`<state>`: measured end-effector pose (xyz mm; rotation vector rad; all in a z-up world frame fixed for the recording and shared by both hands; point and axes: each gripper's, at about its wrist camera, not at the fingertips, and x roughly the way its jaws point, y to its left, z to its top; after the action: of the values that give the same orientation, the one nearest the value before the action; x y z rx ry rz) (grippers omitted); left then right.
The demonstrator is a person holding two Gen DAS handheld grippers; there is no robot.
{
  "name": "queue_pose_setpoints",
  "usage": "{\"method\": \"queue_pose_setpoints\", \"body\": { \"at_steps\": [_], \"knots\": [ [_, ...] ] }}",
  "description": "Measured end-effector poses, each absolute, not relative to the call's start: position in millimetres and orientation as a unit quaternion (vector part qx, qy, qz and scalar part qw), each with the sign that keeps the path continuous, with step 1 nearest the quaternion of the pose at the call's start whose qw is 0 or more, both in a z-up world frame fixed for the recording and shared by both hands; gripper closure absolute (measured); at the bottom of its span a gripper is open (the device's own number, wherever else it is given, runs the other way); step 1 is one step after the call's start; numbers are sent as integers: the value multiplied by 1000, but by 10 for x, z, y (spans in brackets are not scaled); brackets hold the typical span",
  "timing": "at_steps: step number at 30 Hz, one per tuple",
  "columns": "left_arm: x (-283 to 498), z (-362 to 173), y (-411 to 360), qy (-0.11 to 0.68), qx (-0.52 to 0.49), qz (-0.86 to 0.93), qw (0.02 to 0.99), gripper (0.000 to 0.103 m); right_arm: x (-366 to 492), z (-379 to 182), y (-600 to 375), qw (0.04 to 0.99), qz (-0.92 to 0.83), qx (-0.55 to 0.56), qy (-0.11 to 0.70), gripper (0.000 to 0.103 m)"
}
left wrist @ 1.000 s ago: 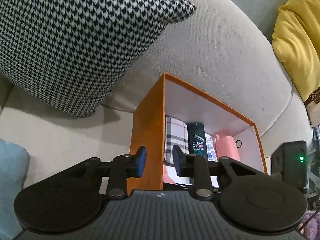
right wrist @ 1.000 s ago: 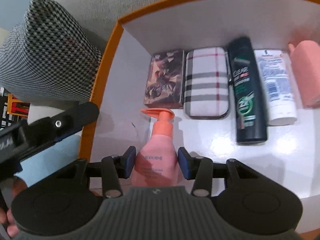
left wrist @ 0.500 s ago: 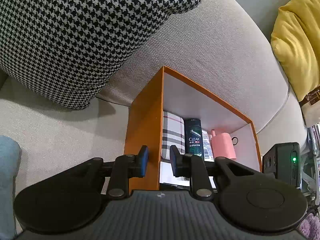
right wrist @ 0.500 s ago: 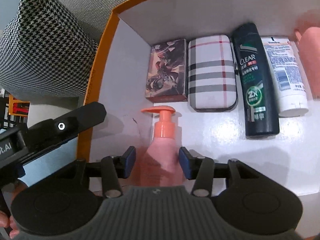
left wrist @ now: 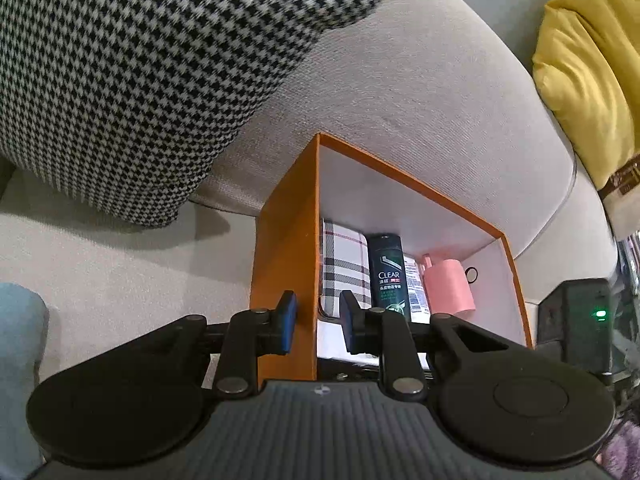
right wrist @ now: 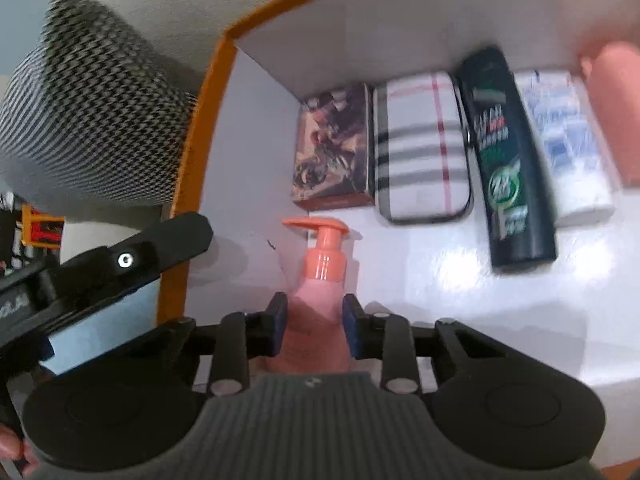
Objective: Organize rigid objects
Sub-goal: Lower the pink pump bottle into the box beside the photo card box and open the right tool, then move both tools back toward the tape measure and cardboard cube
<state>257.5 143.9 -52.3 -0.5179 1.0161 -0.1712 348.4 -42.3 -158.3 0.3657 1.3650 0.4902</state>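
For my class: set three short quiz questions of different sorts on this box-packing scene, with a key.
1. True or false: the left gripper straddles the wall of the orange box.
2. Which item lies between the right gripper pads? A) pink pump bottle B) dark shampoo bottle C) plaid case
3. Fill in: against the box's back wall, left of the plaid case, lies a printed ____.

Key: 1 true; 2 A; 3 small box.
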Motion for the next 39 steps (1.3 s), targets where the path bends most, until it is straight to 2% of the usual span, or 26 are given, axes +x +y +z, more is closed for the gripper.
{"method": "queue_pose_setpoints", "body": {
  "at_steps": [13,22,30,39],
  "knots": [
    [2170,77,974,393,-131,-108,904,77,2936,-786,-867,827,252,53,499,68],
    [1753,266,520,396,-151,-186,887,77,2335,-497,-1440,861,221,47,456,68],
    [1517,57,90,445,-157,-226,852,77,1881,-612,-1944,870,168,51,460,68],
    [1395,-454,-331,504,-113,-231,824,77,1502,-1093,-2436,862,89,50,497,68]
  ]
}}
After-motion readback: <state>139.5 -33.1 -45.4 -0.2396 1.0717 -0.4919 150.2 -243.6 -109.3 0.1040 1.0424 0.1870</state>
